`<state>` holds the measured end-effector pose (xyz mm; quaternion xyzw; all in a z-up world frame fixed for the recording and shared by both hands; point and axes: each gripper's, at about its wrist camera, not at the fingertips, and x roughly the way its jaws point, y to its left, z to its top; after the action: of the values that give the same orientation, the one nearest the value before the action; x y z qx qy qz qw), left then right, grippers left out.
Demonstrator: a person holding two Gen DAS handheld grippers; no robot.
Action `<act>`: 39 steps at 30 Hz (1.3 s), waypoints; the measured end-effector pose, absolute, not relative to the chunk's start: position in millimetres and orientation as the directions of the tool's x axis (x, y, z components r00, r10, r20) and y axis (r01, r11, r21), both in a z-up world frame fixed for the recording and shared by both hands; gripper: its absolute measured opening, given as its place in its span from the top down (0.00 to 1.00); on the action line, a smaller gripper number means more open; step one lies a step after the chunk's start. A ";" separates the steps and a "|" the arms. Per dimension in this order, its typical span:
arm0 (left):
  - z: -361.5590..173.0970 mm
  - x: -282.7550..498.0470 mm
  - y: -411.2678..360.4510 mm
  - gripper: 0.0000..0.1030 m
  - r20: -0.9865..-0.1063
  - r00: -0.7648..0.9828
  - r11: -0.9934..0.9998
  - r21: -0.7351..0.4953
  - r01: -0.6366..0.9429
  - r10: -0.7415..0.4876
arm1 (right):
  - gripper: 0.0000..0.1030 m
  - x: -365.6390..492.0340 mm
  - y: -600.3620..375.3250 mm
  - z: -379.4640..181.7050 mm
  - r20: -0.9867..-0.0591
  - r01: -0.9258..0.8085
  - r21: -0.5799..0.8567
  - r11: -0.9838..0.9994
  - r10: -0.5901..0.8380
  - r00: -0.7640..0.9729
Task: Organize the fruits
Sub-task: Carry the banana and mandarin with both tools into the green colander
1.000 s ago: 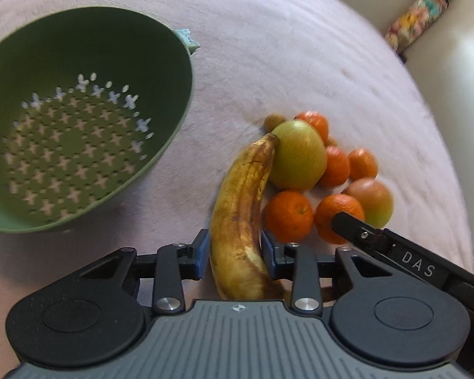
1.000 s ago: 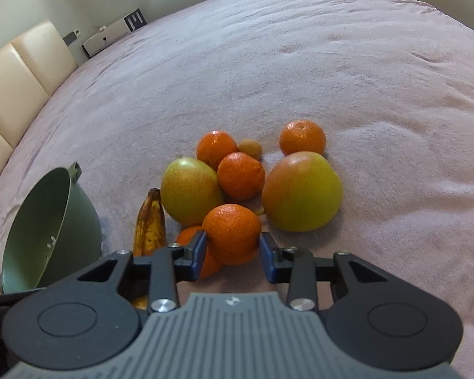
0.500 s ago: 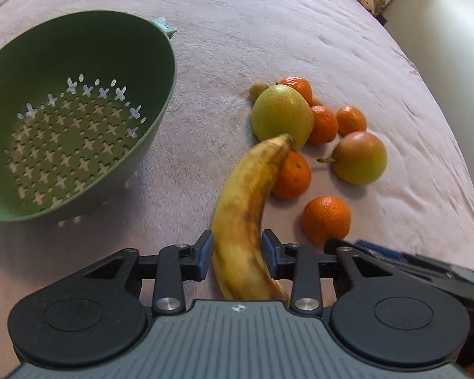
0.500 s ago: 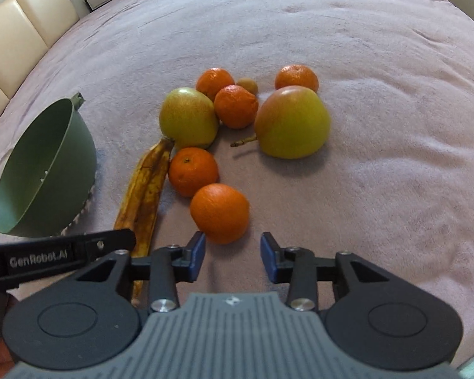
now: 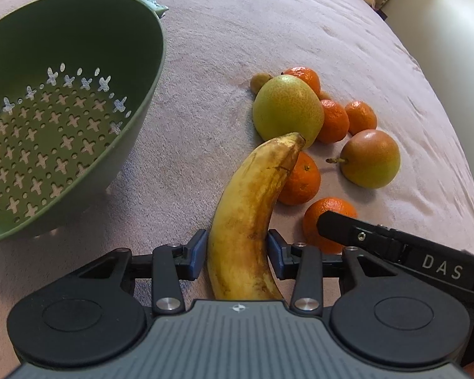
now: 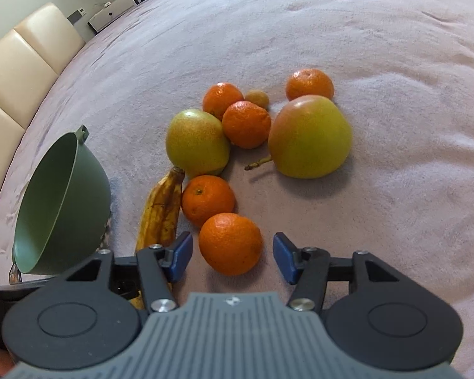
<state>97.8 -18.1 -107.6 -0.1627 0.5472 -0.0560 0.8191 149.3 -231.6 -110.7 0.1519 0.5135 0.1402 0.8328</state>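
The green colander (image 5: 63,101) at upper left sits empty, so nothing is sorted yet. The left claw (image 5: 237,251) is clenched on the banana (image 5: 252,202); the right claw (image 6: 232,254) gapes, released, around one tangerine (image 6: 230,243), the other fruit clustered mid-frame on the bed (image 6: 363,31).

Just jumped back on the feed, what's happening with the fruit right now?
The left tool is shut on the spotted yellow banana, whose tip points toward the yellow-green pear. The right tool is open, its jaws on either side of the nearest orange mandarin without touching it. The green perforated colander bowl sits to the left on the pink blanket, with no fruit in it. The remaining mandarins and the reddish-green pear lie clustered on the blanket.
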 end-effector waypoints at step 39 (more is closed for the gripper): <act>30.7 52.7 32.6 0.58 -0.730 0.671 0.972 -0.225 -0.062 -0.127 | 0.59 116.3 -179.3 -12.0 -0.661 -0.294 0.286 0.912 0.410 0.629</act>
<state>52.7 32.6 30.7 -0.1163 0.4050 -0.0180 0.9067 116.3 -179.3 -12.0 0.0756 0.3839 0.1958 0.8992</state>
